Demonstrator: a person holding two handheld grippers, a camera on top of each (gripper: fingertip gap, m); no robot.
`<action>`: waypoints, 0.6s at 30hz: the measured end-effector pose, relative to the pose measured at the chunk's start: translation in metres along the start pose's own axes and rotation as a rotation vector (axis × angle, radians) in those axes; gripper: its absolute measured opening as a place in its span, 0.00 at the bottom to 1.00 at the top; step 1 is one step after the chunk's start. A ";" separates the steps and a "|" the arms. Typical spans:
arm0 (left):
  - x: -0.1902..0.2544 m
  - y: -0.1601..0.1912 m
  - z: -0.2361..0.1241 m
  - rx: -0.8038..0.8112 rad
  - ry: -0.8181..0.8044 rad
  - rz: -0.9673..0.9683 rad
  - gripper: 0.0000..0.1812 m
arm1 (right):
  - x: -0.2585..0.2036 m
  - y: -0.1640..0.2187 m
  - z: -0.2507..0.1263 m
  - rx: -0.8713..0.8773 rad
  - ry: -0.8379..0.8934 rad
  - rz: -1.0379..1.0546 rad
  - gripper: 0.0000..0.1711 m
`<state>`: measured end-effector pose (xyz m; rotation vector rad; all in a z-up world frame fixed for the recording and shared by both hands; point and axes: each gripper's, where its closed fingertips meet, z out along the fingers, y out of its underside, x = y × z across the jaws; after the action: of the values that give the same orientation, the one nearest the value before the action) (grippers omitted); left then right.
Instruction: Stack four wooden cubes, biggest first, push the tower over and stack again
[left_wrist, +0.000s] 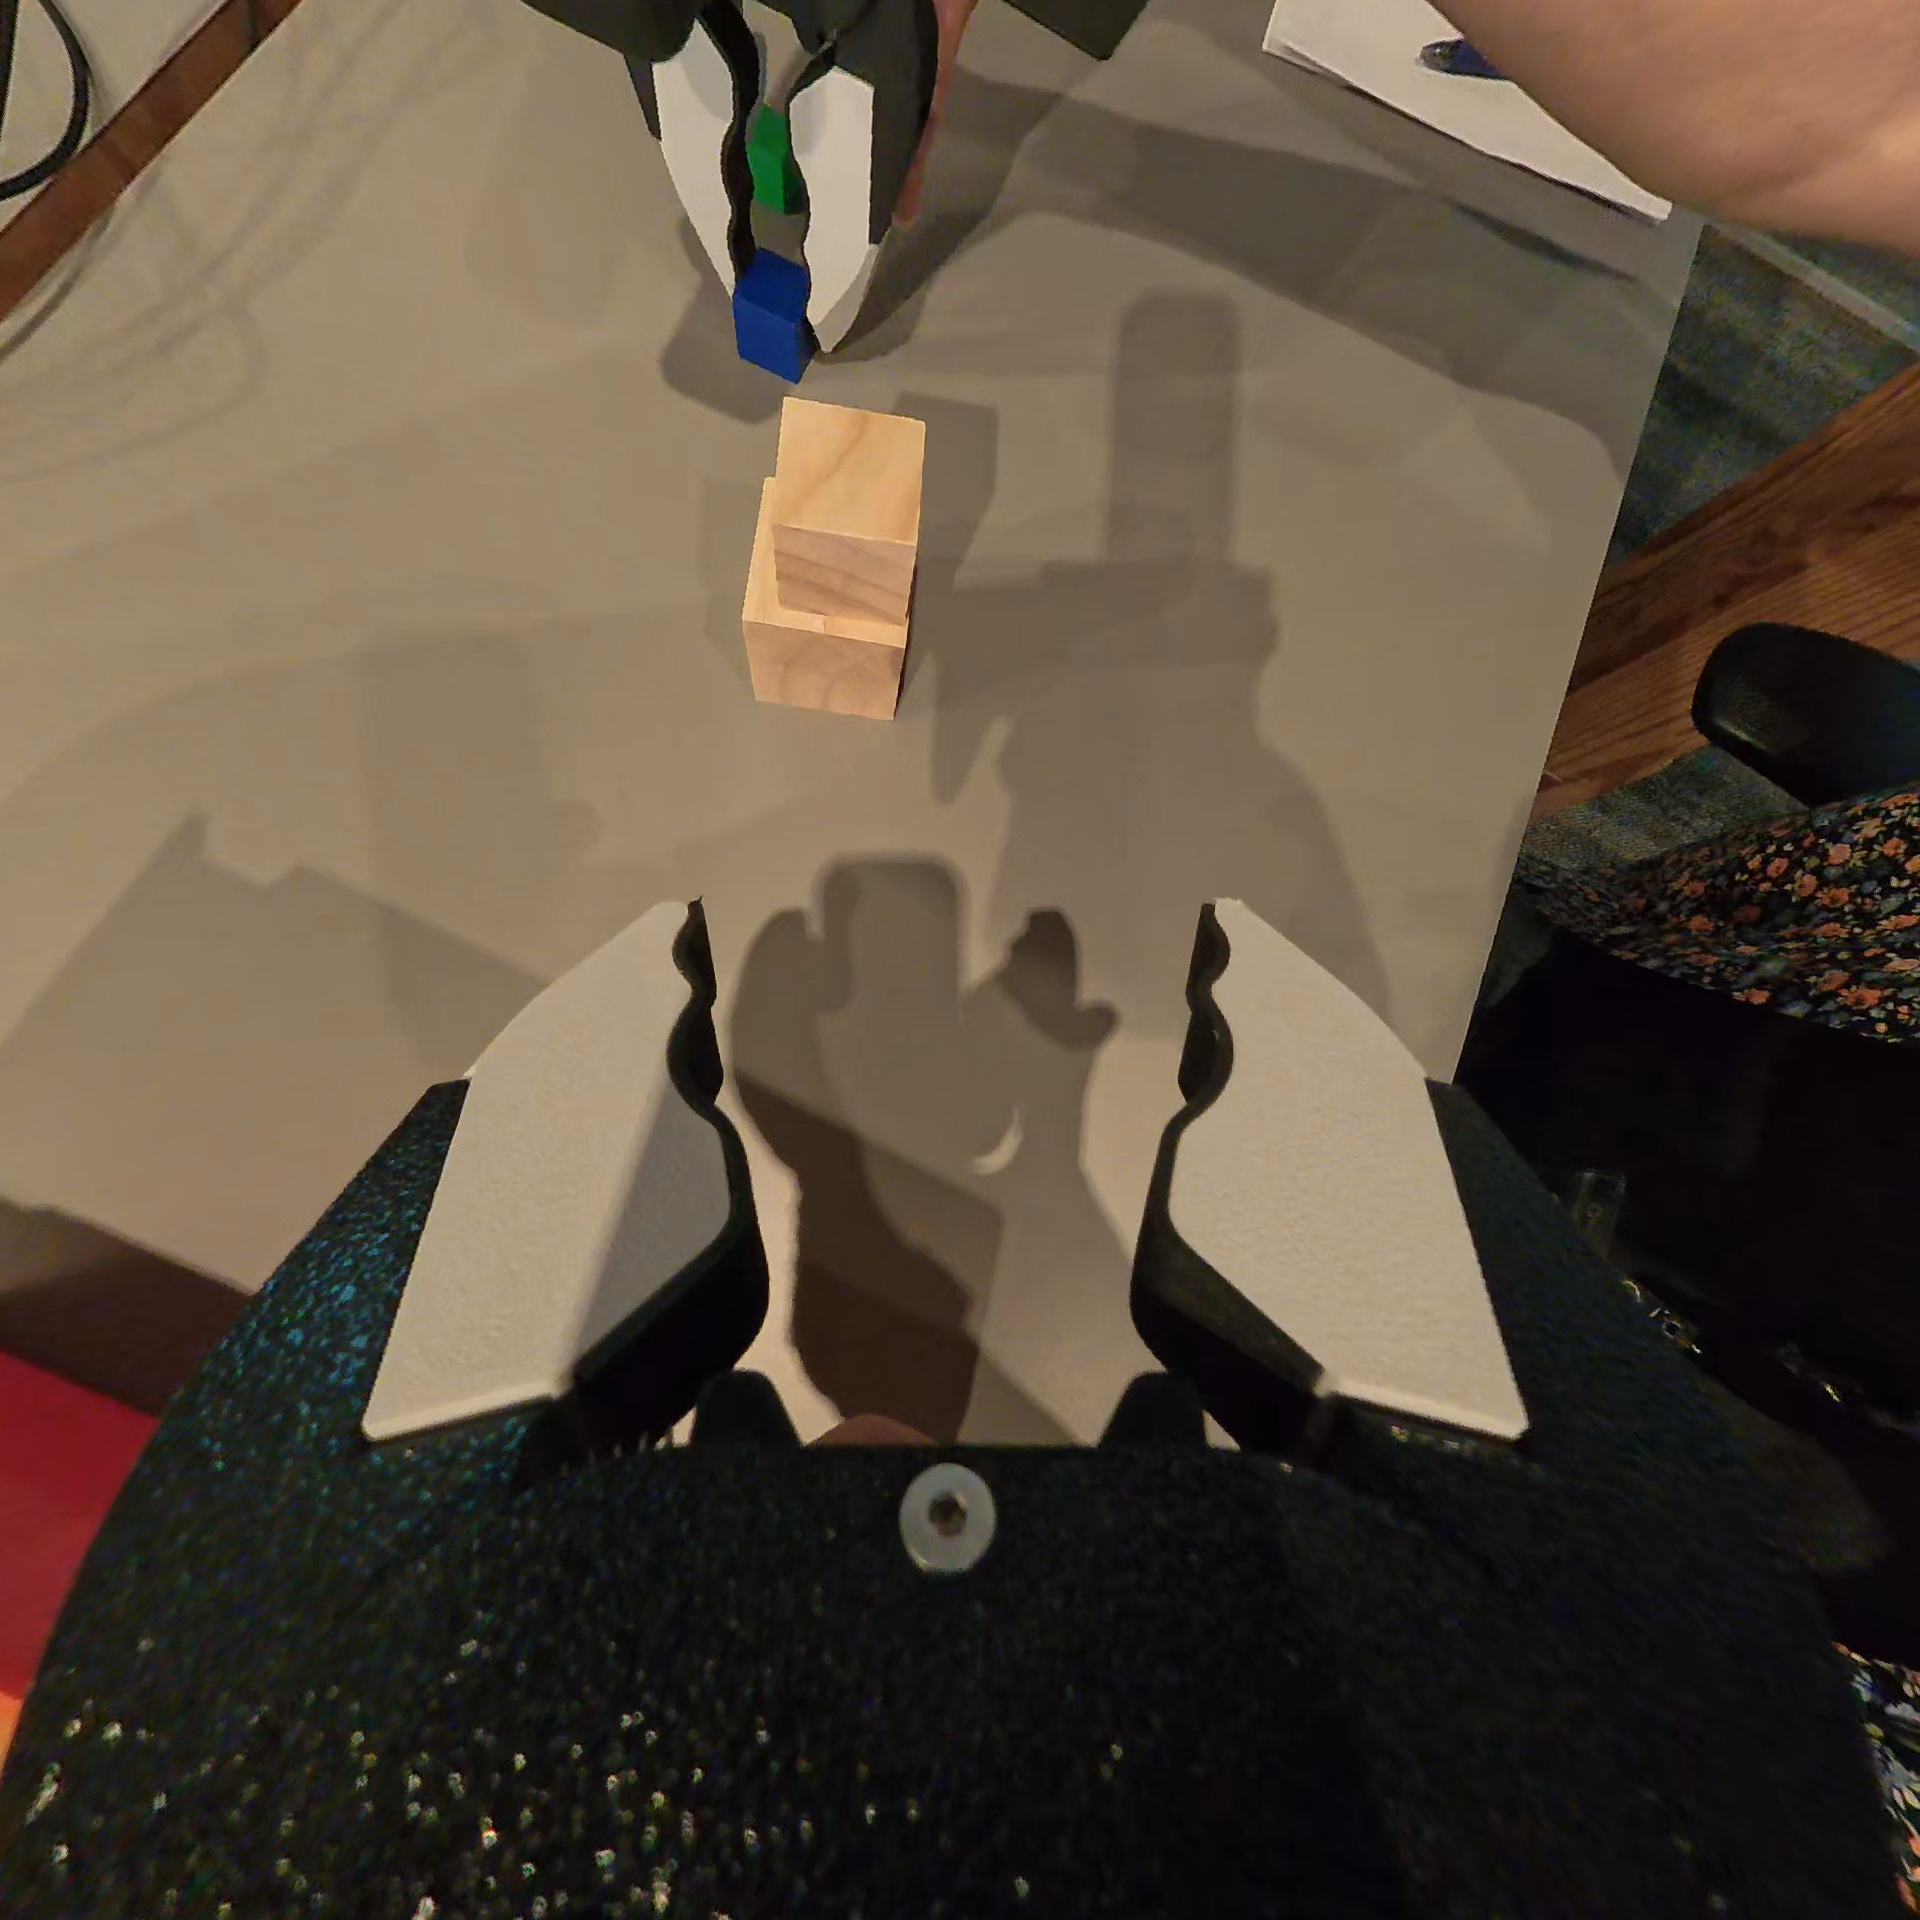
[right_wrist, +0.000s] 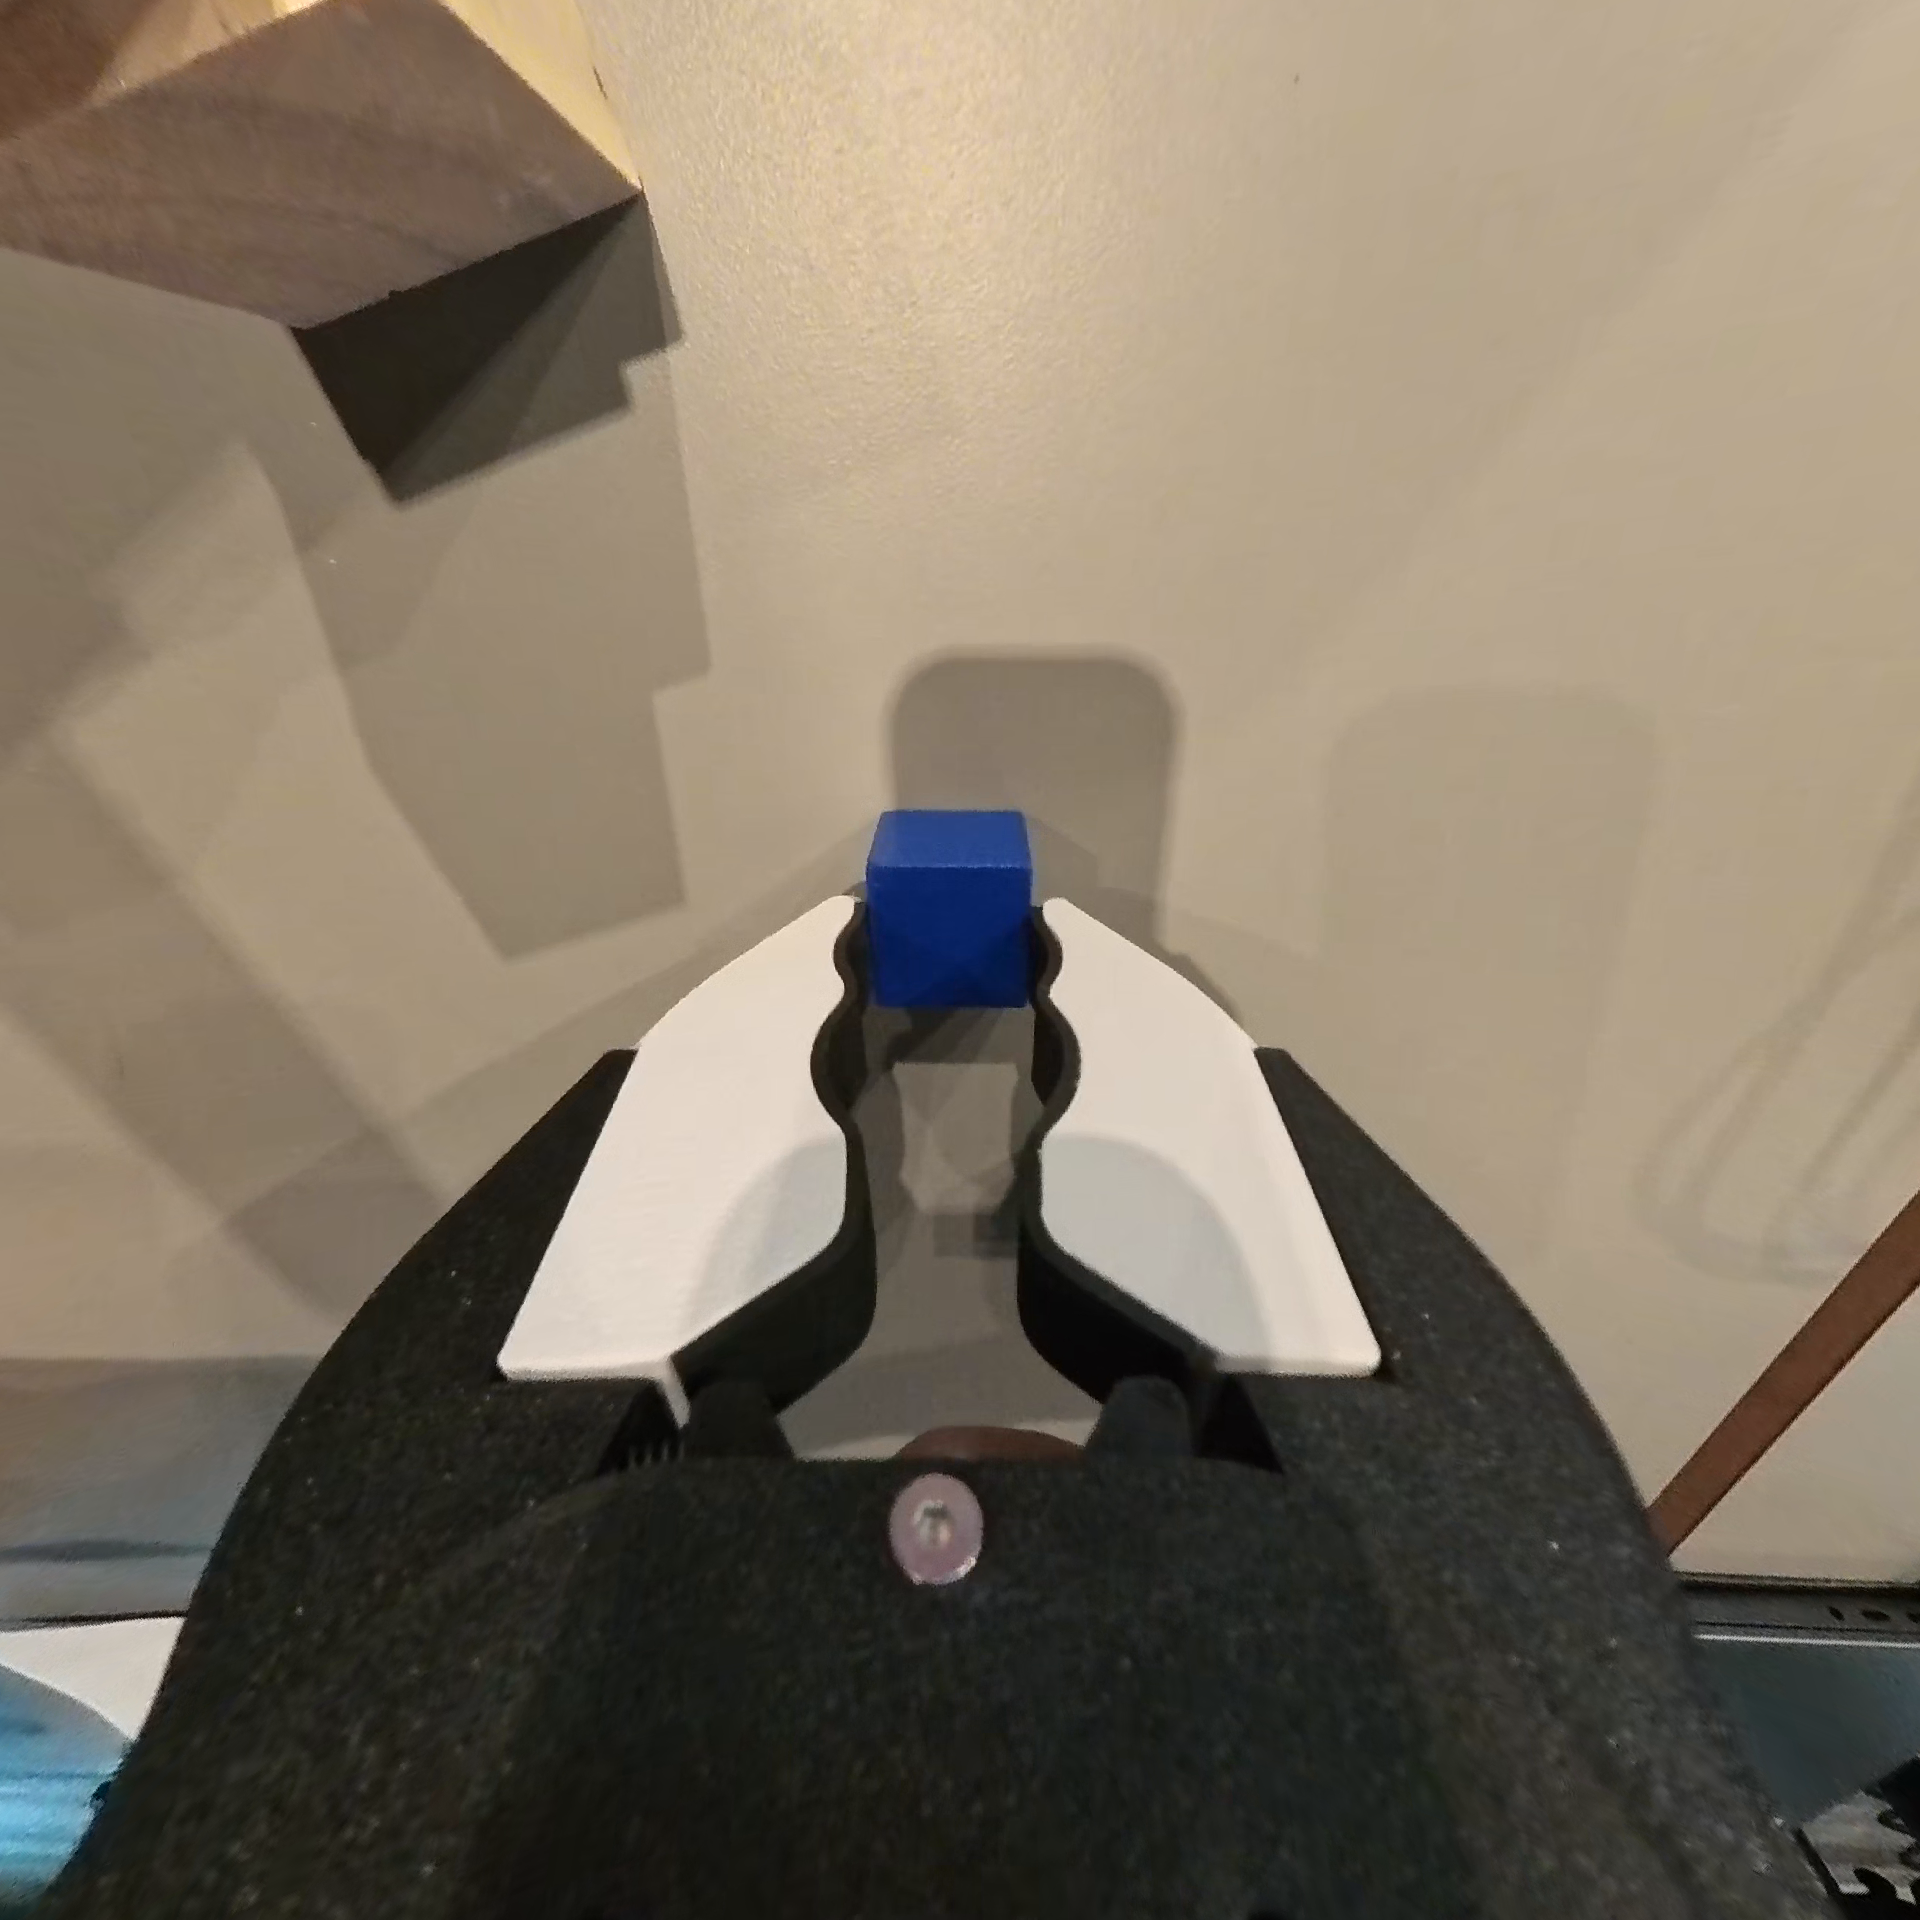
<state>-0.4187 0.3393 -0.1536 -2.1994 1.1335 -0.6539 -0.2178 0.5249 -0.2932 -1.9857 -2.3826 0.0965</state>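
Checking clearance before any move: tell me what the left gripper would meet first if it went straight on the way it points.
Probably the stacked wooden blocks, which stand on the grey mat straight ahead of the open, empty left gripper. Beyond them is the right gripper holding a blue cube. Height is unclear, so it might touch the mat first.

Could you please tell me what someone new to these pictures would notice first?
The bright blue cube stands out, pinched between the fingertips of the right gripper just above the grey mat. Next comes the pale wooden block stack, standing on the mat between the two grippers, close to the cube. The left gripper hangs open and empty in front of it.
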 end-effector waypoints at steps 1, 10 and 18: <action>0.000 0.000 0.000 -0.001 0.001 0.000 0.48 | 0.000 0.000 0.000 0.001 0.001 0.000 0.16; 0.001 0.000 0.002 -0.003 0.002 0.003 0.48 | 0.001 0.001 -0.002 -0.003 0.003 0.002 0.16; 0.003 -0.001 0.002 -0.003 0.005 0.009 0.48 | 0.000 -0.004 -0.014 0.003 0.015 -0.008 0.16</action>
<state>-0.4152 0.3381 -0.1539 -2.1950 1.1465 -0.6552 -0.2207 0.5250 -0.2787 -1.9686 -2.3793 0.0843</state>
